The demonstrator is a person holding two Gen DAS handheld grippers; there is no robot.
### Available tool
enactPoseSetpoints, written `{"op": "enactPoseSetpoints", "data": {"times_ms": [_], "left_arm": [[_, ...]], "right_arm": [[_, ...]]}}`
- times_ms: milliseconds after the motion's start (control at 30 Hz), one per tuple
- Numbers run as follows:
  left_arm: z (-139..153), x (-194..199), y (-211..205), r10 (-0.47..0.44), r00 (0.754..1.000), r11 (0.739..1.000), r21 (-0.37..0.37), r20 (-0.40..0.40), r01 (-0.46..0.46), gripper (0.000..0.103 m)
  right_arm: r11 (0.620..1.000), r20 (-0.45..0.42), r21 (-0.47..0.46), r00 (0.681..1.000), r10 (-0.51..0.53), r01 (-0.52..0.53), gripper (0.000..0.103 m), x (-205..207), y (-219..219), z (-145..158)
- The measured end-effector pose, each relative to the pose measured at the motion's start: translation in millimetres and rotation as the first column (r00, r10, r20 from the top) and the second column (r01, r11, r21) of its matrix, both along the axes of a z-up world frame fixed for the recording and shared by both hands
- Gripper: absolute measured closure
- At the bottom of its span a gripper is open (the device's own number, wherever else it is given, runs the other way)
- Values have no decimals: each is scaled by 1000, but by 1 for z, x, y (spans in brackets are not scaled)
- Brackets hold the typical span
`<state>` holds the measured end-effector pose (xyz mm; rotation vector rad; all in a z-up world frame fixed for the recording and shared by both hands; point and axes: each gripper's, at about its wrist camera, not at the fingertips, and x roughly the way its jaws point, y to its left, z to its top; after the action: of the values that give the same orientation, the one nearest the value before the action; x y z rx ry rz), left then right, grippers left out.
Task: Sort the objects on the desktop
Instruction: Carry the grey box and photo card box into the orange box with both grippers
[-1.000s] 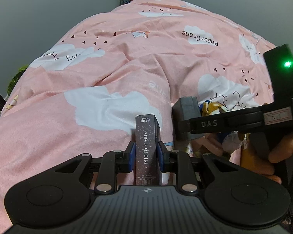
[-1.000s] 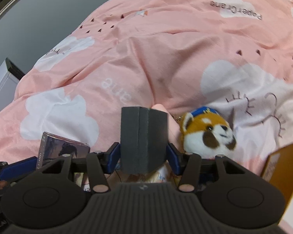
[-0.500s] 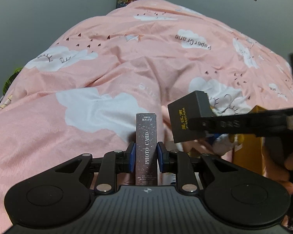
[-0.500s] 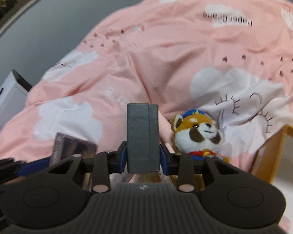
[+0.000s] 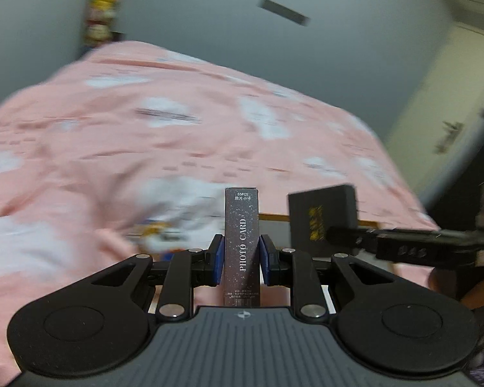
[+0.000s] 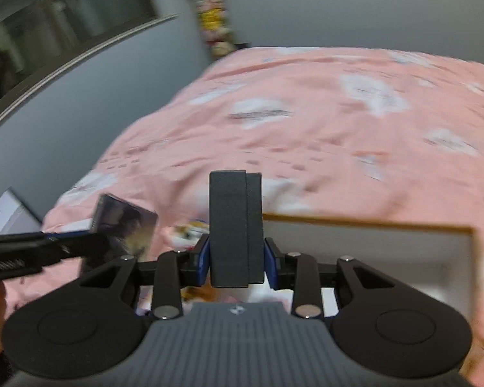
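My left gripper point(image 5: 242, 259) is shut on a tall, narrow speckled box marked PHOTO CARD point(image 5: 242, 242), held upright above the pink quilt point(image 5: 129, 148). My right gripper point(image 6: 236, 262) is shut on a dark grey box point(image 6: 235, 229), its blue pads pressing both sides. In the left wrist view the grey box point(image 5: 321, 219) hangs to the right with gold print on its face. In the right wrist view the photo card box point(image 6: 122, 232) shows at the left. An open tray with an orange rim point(image 6: 368, 224) lies just beyond and below both grippers.
A blurred orange-and-white plush toy point(image 6: 190, 229) lies on the quilt beside the tray. A white box point(image 6: 9, 216) stands off the bed's left edge. Grey walls and a shelf of soft toys point(image 6: 213, 16) are behind. A hand point(image 5: 448, 283) holds the right gripper.
Both grippers have lifted and swung right with their boxes, tilting up so more wall shows. The orange-rimmed tray has come into view ahead. The right jaws have drawn tighter on the grey box.
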<state>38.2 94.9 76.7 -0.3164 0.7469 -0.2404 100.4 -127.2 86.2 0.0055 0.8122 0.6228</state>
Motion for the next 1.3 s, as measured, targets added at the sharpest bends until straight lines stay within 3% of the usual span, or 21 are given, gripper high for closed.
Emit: {"op": "enactPoseSetpoints", "data": {"times_ms": [167, 300, 567, 800, 967, 1133, 1300], "left_arm": [[-19, 26, -61, -170, 984, 982, -93, -47, 165, 78], [-52, 45, -101, -234, 964, 969, -106, -127, 222, 78], [-109, 71, -134, -181, 941, 982, -5, -285, 188, 78], [-120, 63, -139, -109, 921, 977, 129, -374, 168, 78], [-136, 67, -134, -84, 891, 983, 108, -447, 147, 77], [-141, 63, -133, -81, 891, 980, 126, -447, 153, 77], [-141, 63, -129, -108, 885, 977, 115, -452, 179, 77]], "right_arm": [[988, -60, -72, 989, -138, 133, 67, 1, -58, -19], [975, -107, -97, 972, -208, 198, 67, 1, -89, -41], [971, -175, -158, 963, -205, 178, 67, 9, -98, -83], [984, -260, -145, 955, -143, 108, 67, 14, -88, -105], [987, -327, -140, 937, -122, 79, 67, 15, -81, -117], [992, -400, -120, 912, -94, 49, 67, 15, -78, -126], [988, -415, -148, 903, -105, 47, 67, 17, -75, -130]]}}
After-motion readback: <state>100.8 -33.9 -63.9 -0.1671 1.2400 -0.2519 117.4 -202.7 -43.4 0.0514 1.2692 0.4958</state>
